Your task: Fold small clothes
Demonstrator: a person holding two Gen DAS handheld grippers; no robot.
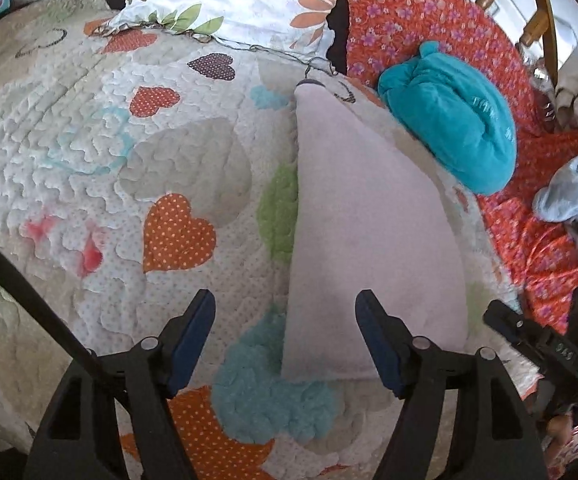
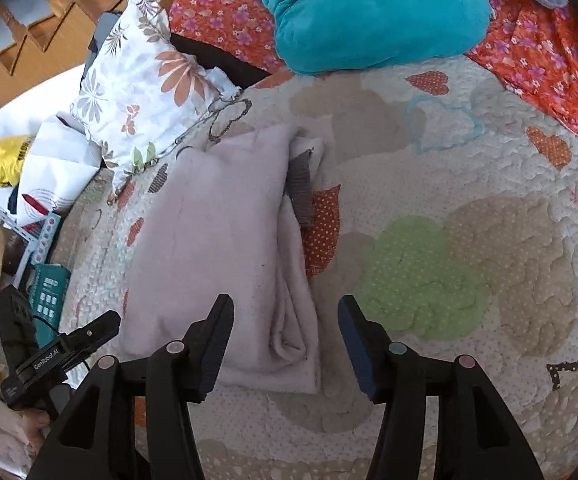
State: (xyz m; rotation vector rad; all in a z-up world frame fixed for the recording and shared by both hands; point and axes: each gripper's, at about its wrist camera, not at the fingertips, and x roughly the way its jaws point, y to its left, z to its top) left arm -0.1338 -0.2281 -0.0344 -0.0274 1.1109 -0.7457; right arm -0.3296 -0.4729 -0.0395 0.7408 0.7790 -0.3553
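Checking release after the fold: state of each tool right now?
Left tool: open, holding nothing; pink garment's edge lies below it.
Right tool: open, holding nothing, above the same garment.

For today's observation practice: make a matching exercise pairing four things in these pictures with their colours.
Things:
1. folded garment
2. plush bundle
3. pillow
4. flowered sheet

Colours:
A. red-orange with purple flowers
B. pale pink
C. white with orange and grey flowers
D. teal

Pairs: 1-B, 2-D, 3-C, 4-A
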